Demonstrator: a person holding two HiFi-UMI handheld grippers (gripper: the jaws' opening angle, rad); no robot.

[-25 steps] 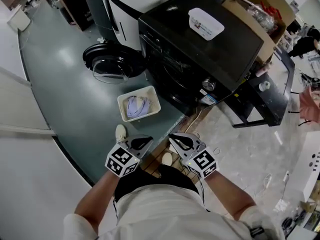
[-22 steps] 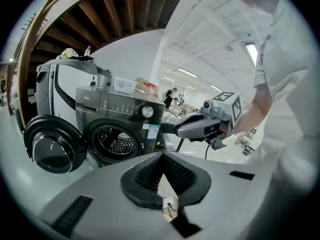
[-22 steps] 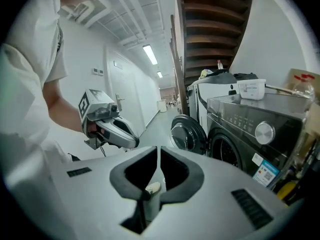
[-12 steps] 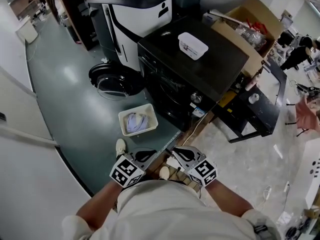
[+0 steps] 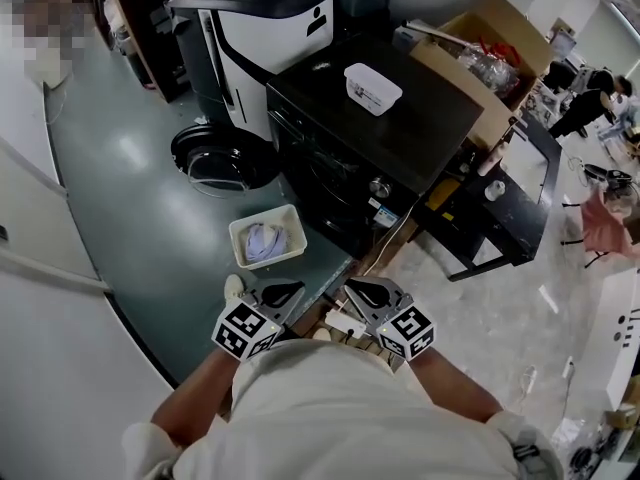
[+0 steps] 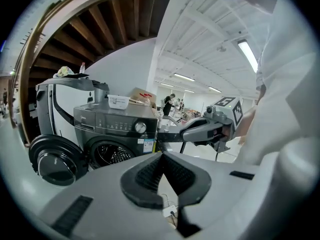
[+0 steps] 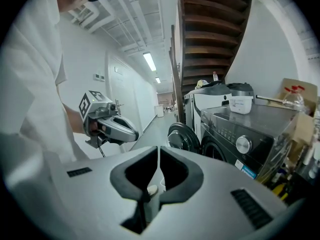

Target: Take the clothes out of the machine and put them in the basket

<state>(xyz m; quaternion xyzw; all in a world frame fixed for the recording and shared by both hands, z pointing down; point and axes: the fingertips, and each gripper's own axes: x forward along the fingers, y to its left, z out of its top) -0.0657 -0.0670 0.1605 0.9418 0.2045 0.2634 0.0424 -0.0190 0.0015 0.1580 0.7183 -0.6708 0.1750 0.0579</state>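
Clamped shut on nothing: left gripper (image 5: pixel 281 294), right gripper (image 5: pixel 366 290). In white rectangular plastic basket (image 5: pixel 298 230): pale lilac clothes (image 5: pixel 262 242), just ahead of left, nearer it than right. Beyond: dark front-loading washing machine (image 5: pixel 430 118), drum seemingly bare.

A glossy grey-green floor (image 5: pixel 130 168) is seen on the left, and it's met by a pale marbled floor (image 5: pixel 500 318) on the right. A plain white wall (image 5: pixel 50 368) is seen along the left edge. Dark wooden stair undersides (image 6: pixel 117 26) and long fluorescent ceiling tubes (image 6: pixel 248 55) are shown overhead. An open brown cardboard box (image 5: pixel 515 23) is parked beside a black metal bench (image 5: pixel 525 208).
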